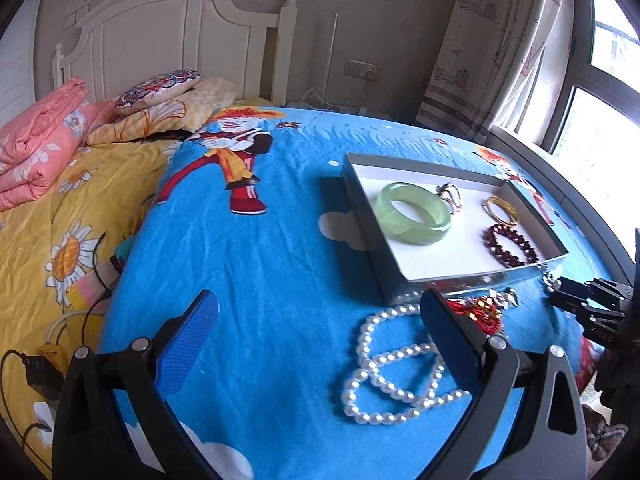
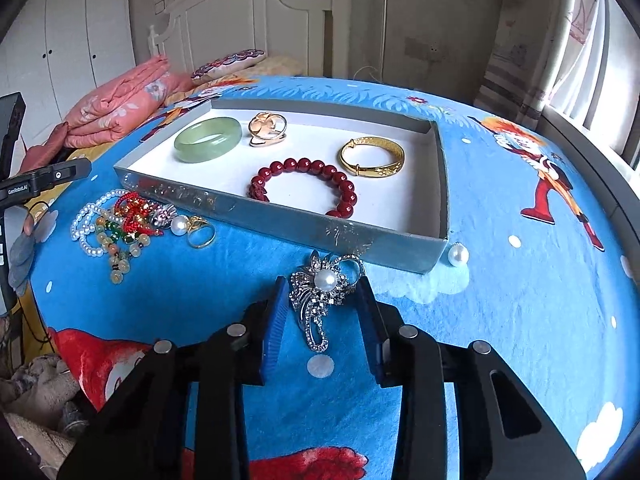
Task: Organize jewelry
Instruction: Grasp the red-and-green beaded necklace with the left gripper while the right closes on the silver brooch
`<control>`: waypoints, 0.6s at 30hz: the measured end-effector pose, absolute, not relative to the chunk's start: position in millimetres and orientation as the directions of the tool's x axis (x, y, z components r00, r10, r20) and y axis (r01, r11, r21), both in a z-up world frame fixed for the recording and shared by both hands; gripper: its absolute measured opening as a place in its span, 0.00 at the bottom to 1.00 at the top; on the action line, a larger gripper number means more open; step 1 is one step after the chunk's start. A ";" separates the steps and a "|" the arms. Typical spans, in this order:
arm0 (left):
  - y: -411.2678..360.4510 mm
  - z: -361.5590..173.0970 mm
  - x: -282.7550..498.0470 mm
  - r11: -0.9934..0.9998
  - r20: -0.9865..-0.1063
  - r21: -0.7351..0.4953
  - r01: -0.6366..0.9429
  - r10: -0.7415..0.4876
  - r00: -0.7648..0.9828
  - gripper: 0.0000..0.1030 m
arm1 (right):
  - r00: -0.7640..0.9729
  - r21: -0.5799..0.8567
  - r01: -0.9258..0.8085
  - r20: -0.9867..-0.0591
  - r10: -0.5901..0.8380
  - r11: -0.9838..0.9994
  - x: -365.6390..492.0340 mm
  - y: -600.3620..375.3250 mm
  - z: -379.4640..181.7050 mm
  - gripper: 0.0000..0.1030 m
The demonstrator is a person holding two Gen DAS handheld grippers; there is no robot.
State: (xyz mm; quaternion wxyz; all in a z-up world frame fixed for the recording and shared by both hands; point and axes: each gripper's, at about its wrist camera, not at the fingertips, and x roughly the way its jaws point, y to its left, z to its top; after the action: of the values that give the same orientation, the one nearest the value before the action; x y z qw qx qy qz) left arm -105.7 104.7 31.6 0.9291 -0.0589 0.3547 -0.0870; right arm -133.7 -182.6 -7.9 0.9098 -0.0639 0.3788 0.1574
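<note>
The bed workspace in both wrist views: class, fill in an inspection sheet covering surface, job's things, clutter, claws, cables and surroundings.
Surface: blue cartoon-print blanket over the bed.
Job's things: shallow grey cardboard tray holds a pale green jade bangle, a gold bangle, a dark red bead bracelet and a gold flower ring. Outside it: silver pearl brooch, loose white pearl, white pearl necklace, tangled heap of beads and rings.
Clutter: folded pink quilt, patterned cushion.
Claws: right claw straddles the brooch, contact unclear; left claw open, empty.
Cables: black charger lead on the yellow sheet.
Surroundings: white headboard, curtain, window.
</note>
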 end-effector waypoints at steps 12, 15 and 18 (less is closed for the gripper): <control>4.2 28.5 -113.2 0.928 -0.682 -0.018 0.371 -0.283 0.674 0.50 | 0.682 0.028 -0.345 -0.679 0.271 0.938 -143.5 -189.4 -7.7 0.30; -4.6 21.0 -108.5 0.924 -0.696 0.020 0.382 -0.262 0.669 0.45 | 0.686 0.041 -0.350 -0.669 0.286 0.936 -145.4 -191.3 -6.8 0.30; -9.3 16.9 -102.5 0.914 -0.708 0.029 0.405 -0.267 0.654 0.33 | 0.688 0.049 -0.349 -0.664 0.291 0.936 -145.7 -191.4 -5.8 0.30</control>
State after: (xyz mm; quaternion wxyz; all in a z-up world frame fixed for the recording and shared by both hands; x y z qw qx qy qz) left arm -102.5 -9.3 16.9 0.9046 0.0926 0.3722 -0.1857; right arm -145.7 -191.4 -5.8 0.9179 -0.0404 0.3542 0.1743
